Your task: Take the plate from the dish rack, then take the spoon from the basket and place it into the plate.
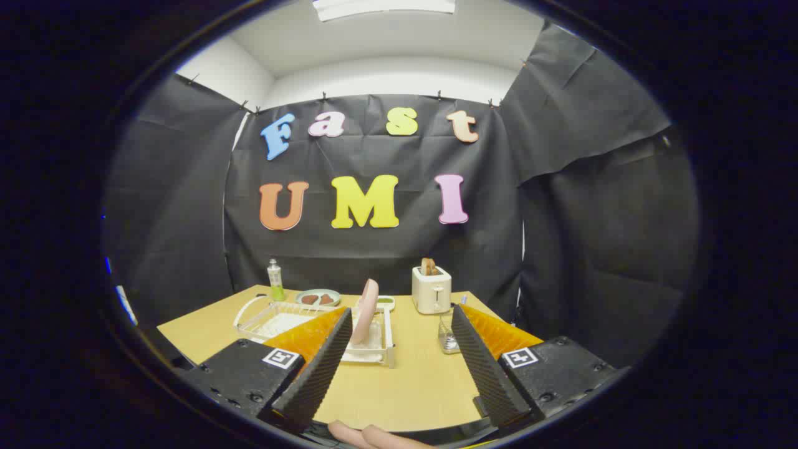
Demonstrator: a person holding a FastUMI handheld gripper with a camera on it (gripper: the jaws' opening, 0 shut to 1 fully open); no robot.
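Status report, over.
Gripper open, holding nothing. Pink round plate upright in white dish rack, just ahead. Small wire basket by right finger. Path unobstructed.

One plate point(366, 310) stands in one dish rack point(378, 344). One wire basket point(446, 335), one toaster point(431, 290) holding two bread slices point(428, 267), one bottle point(275, 280), one dish point(318, 297) with two brown pieces, one white tray point(273, 319).

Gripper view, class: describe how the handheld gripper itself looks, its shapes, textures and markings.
The gripper has two wedge-shaped jaws with ribbed inner faces, standing apart with nothing between them. Each sits on a black block with screws and a square black-and-white tag.
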